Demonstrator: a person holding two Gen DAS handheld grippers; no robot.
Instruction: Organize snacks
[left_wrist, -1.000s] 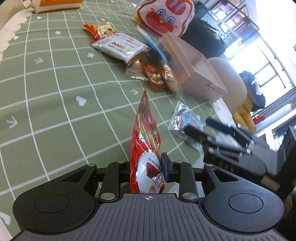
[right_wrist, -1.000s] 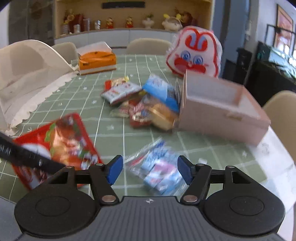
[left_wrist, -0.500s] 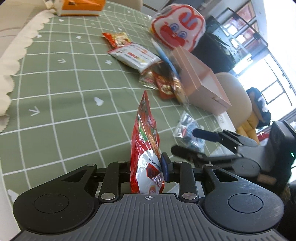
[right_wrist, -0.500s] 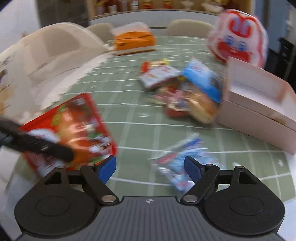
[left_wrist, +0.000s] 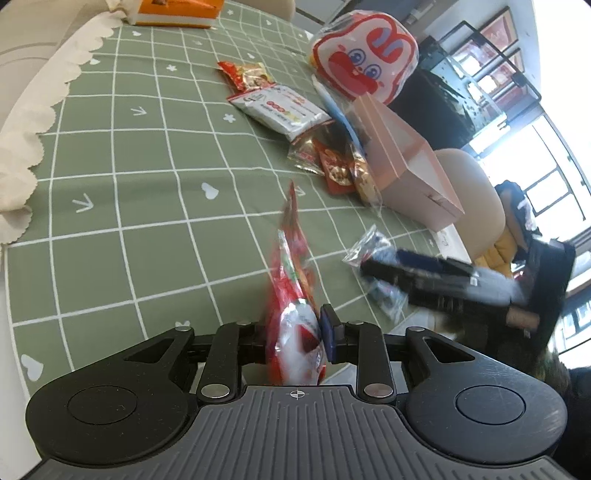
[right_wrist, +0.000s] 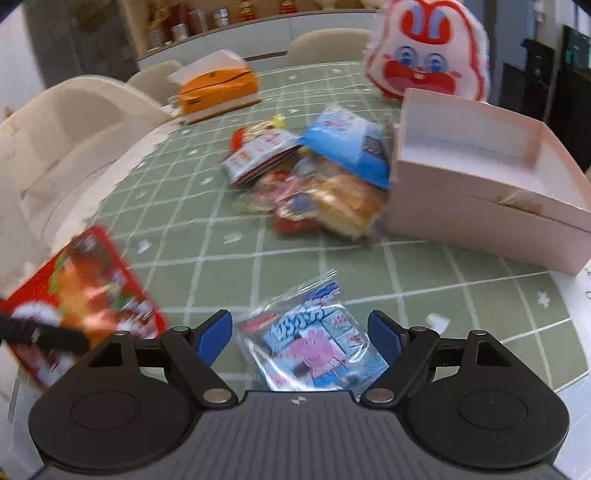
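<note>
We hold a red snack bag (left_wrist: 291, 295) edge-on in our left gripper (left_wrist: 295, 332), its fingers pinched together on the bag's lower end, so the bag stands upright above the green checked tablecloth (left_wrist: 147, 184). Our right gripper (right_wrist: 301, 332) has its blue-padded fingers (right_wrist: 212, 332) spread wide apart over a clear packet with a pink pig print (right_wrist: 314, 343), which lies flat on the cloth between them; whether the pads touch it we cannot tell. Beyond that packet, further up the cloth, sits the pink cardboard box (right_wrist: 480, 206), open at the top and showing a bare white inside. Against the box's left wall lies a heap of snacks (right_wrist: 317, 184): a blue packet, a white and red one, a bun in clear wrap and some red pieces, all smeared by motion blur so their print is unreadable. Behind the box stands a white and red bag with a cartoon face (right_wrist: 428, 55), partly cut off at the top of the right view. Far left of the box rests an orange tissue box (right_wrist: 218, 88). The red bag is blurred in both views, and the right view crops its lower corner. Cream chairs (right_wrist: 74, 122) ring the table, and a shelf with small jars (right_wrist: 192, 22) lines the back wall.
</note>
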